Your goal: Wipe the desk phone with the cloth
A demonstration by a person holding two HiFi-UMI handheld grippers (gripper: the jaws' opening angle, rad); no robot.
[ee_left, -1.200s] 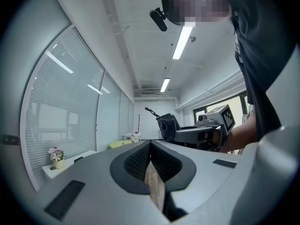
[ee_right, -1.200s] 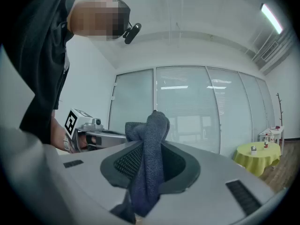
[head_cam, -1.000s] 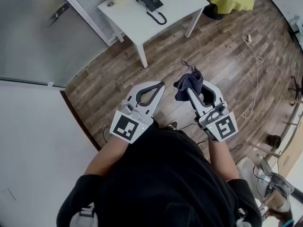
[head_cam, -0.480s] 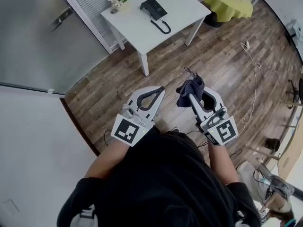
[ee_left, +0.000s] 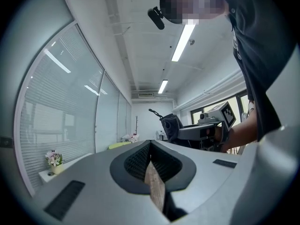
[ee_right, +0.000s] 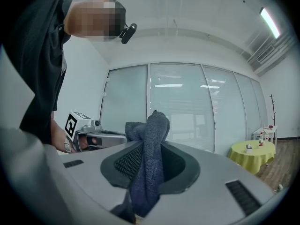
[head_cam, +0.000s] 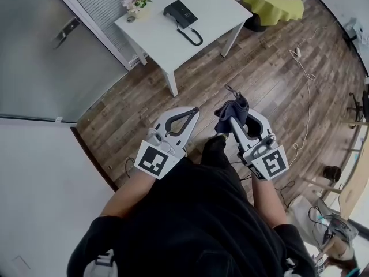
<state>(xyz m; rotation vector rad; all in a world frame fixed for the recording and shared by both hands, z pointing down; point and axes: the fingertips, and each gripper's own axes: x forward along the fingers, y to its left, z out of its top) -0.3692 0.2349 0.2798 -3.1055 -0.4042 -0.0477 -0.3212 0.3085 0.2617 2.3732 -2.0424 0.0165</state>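
1. Jaws on my right gripper (head_cam: 234, 118) were clamped on the dark cloth (head_cam: 227, 111). The right gripper view showed its folds filling the gap between them and standing up past the tips.
2. Jaws on my left gripper (head_cam: 194, 112) were drawn together with nothing in them. The left gripper view showed only a thin slit between them, with the wooden floor (head_cam: 271, 74) visible through it.
3. As for progress, having the cloth in hand was the only part I could count as done. Both grippers hung close in front of me at about waist height, over the floor and not over the furniture, so I judged that no wiping had begun.
4. The desk phone (head_cam: 180, 10) sat on the white tabletop (head_cam: 213, 7), toward its far left part and near a small pot of flowers (head_cam: 136, 4). Its coiled cord (head_cam: 192, 36) trailed toward the near edge.
5. From the jaws, the phone lay well apart, ahead and somewhat to the left, with a stretch of bare floor and the table's near leg (head_cam: 170, 82) between us.
6. By my reckoning nearly the whole job was left: walk up to the tabletop, bring the cloth end of the right gripper down onto the phone, and rub over the handset and body. The empty left gripper looked free to steady the phone if it slid.
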